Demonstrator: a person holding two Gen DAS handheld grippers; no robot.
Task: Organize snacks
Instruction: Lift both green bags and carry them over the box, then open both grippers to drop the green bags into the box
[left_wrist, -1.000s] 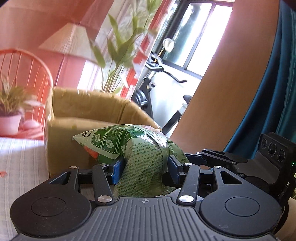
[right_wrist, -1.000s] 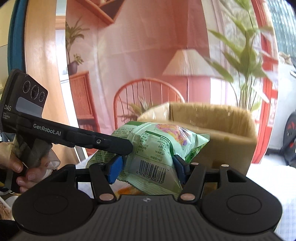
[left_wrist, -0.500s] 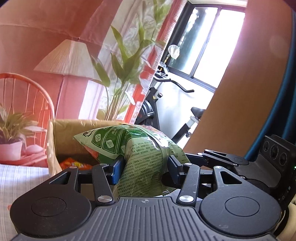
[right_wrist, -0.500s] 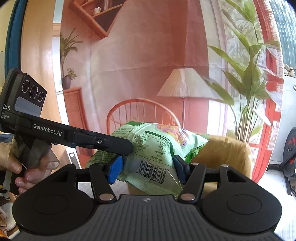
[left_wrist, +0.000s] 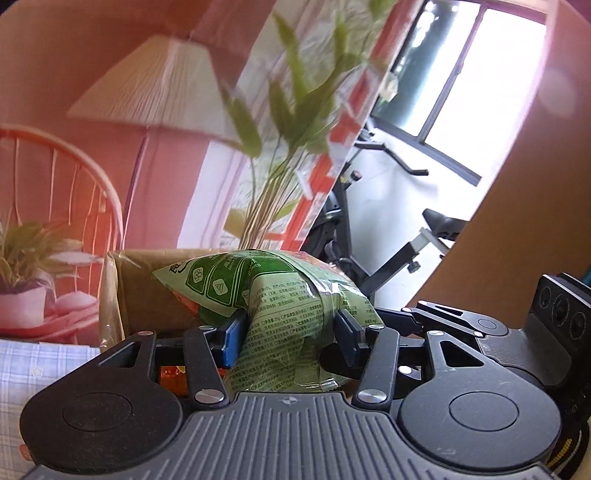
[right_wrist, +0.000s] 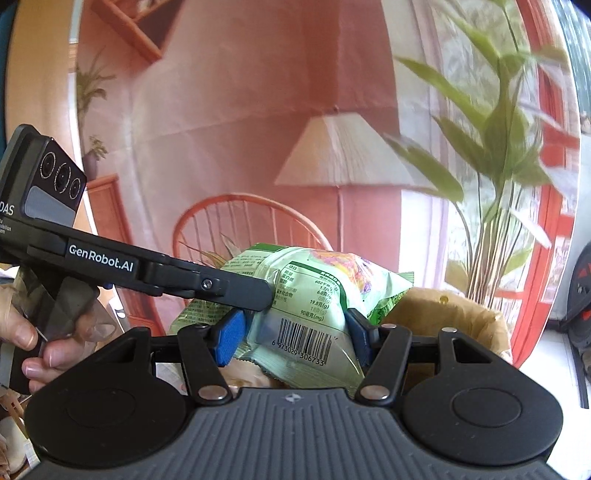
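Note:
My left gripper (left_wrist: 286, 332) is shut on a green snack bag (left_wrist: 273, 295), held above the open cardboard box (left_wrist: 147, 295). My right gripper (right_wrist: 295, 328) is shut on a pale green snack bag (right_wrist: 314, 295) with a barcode, also held over the box (right_wrist: 454, 314). An orange packet (left_wrist: 171, 374) lies inside the box under the left gripper. The left gripper's body (right_wrist: 110, 266) reaches across the right wrist view and touches the pale bag's side. The right gripper's body (left_wrist: 517, 343) shows at the right of the left wrist view.
A checked tablecloth (left_wrist: 37, 369) lies left of the box. A printed backdrop with lamp (right_wrist: 343, 155), chair and plants (right_wrist: 491, 147) stands behind. An exercise bike (left_wrist: 369, 221) stands by the window at the right.
Both grippers have risen and moved forward with their bags. The box has dropped lower in both views and its inside now shows beneath the bags.

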